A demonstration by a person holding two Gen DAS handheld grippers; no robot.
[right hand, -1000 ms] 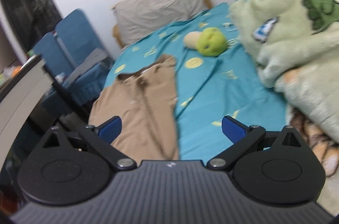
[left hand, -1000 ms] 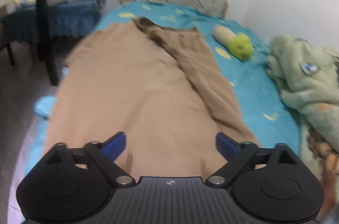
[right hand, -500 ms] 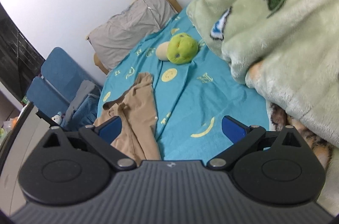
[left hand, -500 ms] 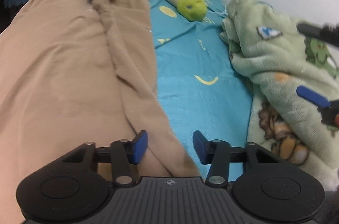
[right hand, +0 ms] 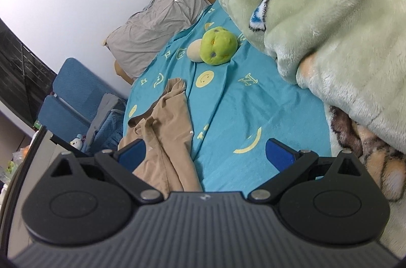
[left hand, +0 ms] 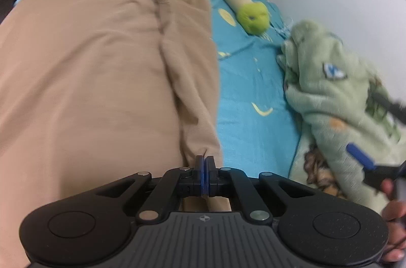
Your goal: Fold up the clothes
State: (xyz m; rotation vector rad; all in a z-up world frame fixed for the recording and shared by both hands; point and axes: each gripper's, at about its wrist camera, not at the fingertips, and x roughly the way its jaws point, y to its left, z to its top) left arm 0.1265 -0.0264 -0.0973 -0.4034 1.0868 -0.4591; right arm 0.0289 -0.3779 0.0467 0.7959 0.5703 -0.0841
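Left hand-held gripper (left hand: 204,164) is clamped on the tan garment (left hand: 101,65) hem. Right hand-held gripper (right hand: 205,154) hangs agape, unloaded, beside that garment. Judged: grasp step; next, carry hem across.

Soft, even indoor light, no hard shadows or glare. Left wrist view is motion-blurred, worst on the blanket (left hand: 337,100) and the right gripper (left hand: 373,136). Right wrist view sharp. Both show strong fisheye bending and dark corners.
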